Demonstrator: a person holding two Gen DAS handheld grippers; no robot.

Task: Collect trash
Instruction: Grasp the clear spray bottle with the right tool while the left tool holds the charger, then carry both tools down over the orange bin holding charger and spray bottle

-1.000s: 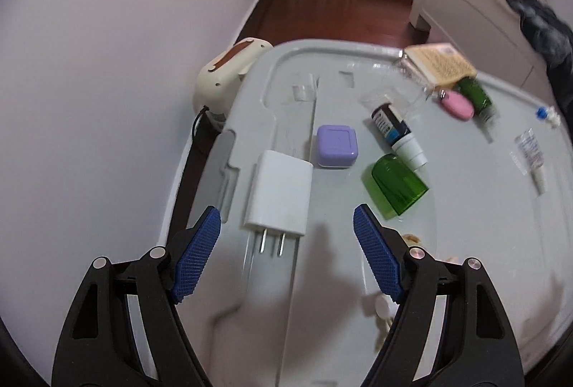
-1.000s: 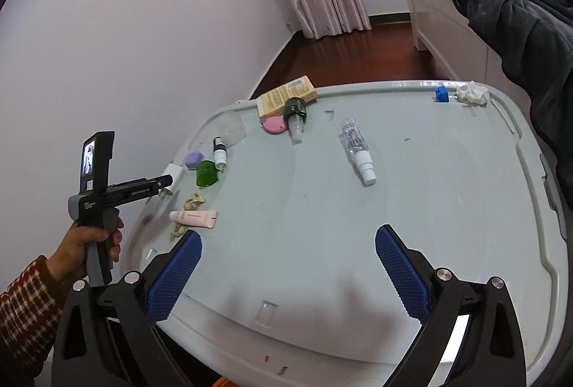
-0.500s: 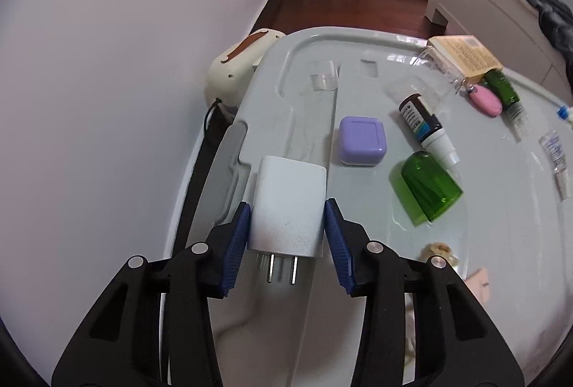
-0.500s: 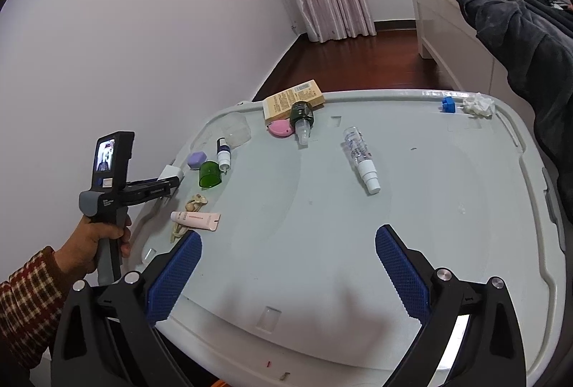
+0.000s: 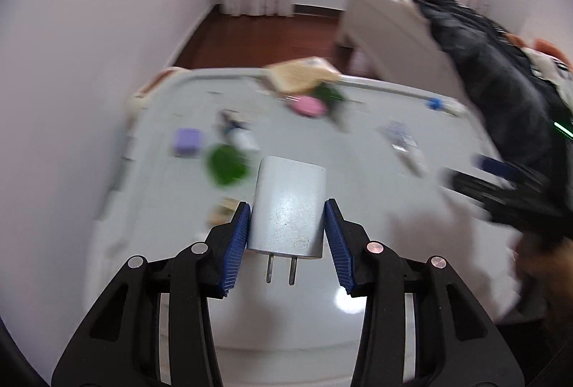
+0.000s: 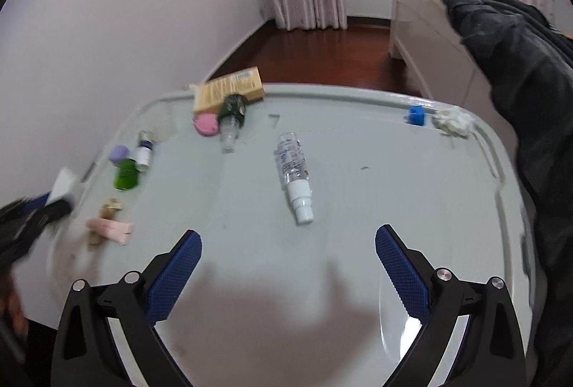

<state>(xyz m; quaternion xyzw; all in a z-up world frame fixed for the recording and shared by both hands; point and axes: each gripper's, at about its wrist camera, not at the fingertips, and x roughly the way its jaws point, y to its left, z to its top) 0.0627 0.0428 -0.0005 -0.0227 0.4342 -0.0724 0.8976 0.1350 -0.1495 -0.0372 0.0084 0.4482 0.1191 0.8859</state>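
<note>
My left gripper [image 5: 286, 225] is shut on a white plug adapter [image 5: 288, 208], lifted above the grey lid [image 5: 358, 172], prongs pointing back at the camera. In the right wrist view that gripper [image 6: 39, 208] appears blurred at the left edge with the white adapter [image 6: 64, 184] in it. My right gripper [image 6: 288, 254] stands open over the lid's near part [image 6: 358, 208], nothing between its fingers. Just ahead of it lies a clear spray bottle [image 6: 293, 172]. Further off lie a crumpled tissue [image 6: 453, 122], a pink tube [image 6: 109, 229] and a green cap [image 6: 125, 173].
Along the lid's far left lie a yellow box [image 6: 229, 93], a dark green bottle [image 6: 232, 111], a pink disc [image 6: 207, 123], a purple case [image 6: 119, 154] and a small dropper bottle [image 6: 144, 150]. A blue cap [image 6: 416, 114] sits by the tissue. Dark clothing [image 6: 519, 64] drapes a white bed at right.
My left gripper closed on the white adapter, then lifted it and swung right across the lid. My right gripper moved forward and lower toward the spray bottle, still open.
</note>
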